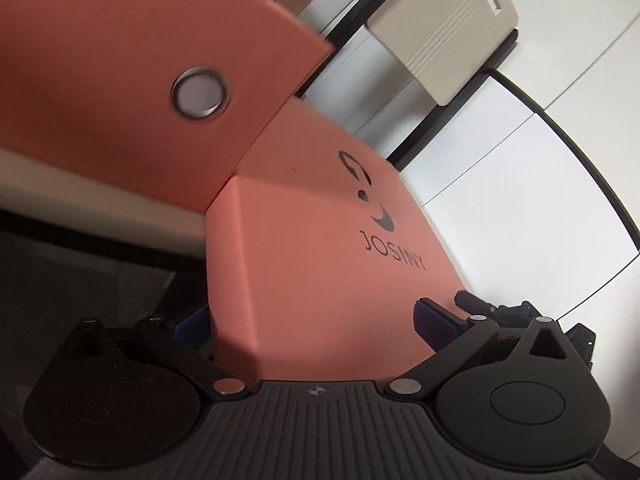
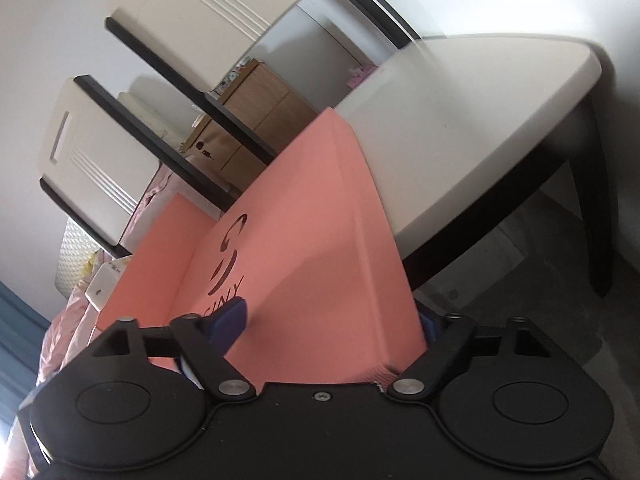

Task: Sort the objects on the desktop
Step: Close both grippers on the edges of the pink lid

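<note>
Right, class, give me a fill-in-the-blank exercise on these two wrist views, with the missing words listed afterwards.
1. The box gripped between the left gripper pads is ____ in colour.
2. The brand name printed in dark letters on the box reads ____.
3. The open flap of the box has a round metal ____ set in it.
4. The right gripper is shut on the same ____.

Missing words: pink; JOSINY; ring; box
</note>
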